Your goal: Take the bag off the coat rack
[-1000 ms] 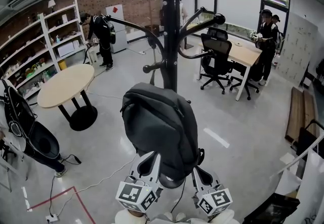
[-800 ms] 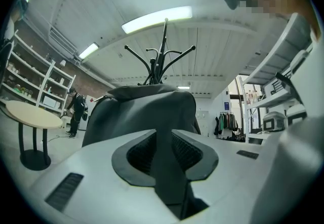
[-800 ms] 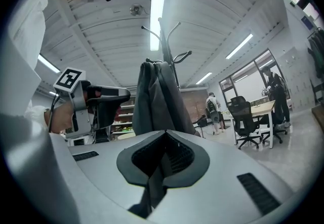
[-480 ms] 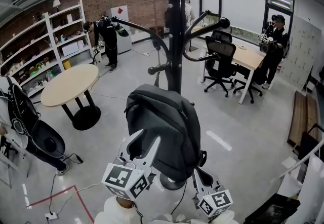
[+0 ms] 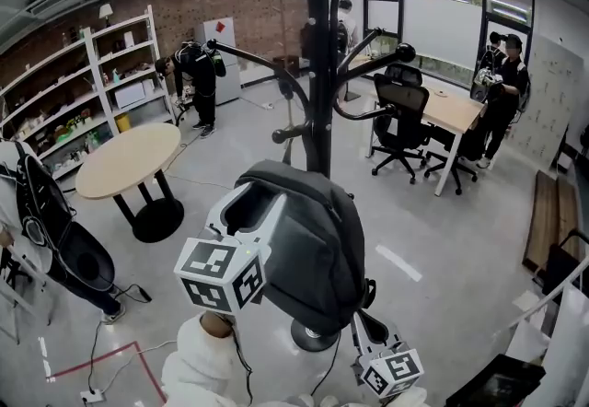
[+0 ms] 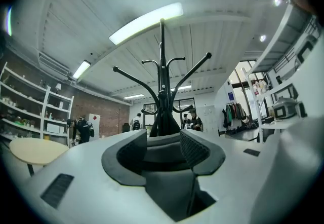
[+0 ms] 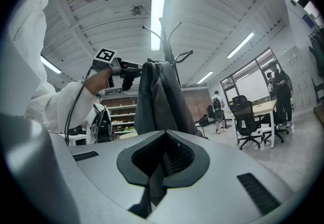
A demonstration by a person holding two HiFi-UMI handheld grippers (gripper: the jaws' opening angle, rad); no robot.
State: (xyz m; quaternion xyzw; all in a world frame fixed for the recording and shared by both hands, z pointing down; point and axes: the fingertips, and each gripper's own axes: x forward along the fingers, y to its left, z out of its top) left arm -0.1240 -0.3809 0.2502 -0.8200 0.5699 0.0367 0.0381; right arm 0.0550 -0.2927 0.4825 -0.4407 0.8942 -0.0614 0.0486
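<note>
A dark grey backpack (image 5: 313,239) hangs on the black coat rack (image 5: 317,74). My left gripper (image 5: 250,201) is up at the bag's top left, and its jaws are opening wide. In the left gripper view a grey band of the bag's top (image 6: 163,153) lies between the spread pads (image 6: 195,148), which do not press on it, and the rack (image 6: 162,66) rises beyond. My right gripper (image 5: 366,322) sits under the bag's lower right. In the right gripper view its jaws (image 7: 163,134) are closed, with a thin bag strap (image 7: 152,177) running between them, and the backpack (image 7: 159,96) hangs just ahead.
A round table (image 5: 124,156) stands to the left, with white shelves (image 5: 74,92) behind it. A desk (image 5: 451,106) with office chairs (image 5: 400,120) is at the right. Several people stand in the background. The rack's round base (image 5: 308,338) is on the floor, and cables (image 5: 175,327) lie to its left.
My left gripper rose from under the bag's bottom to its top left and its jaws opened. The right gripper stayed low by the bag's bottom.
</note>
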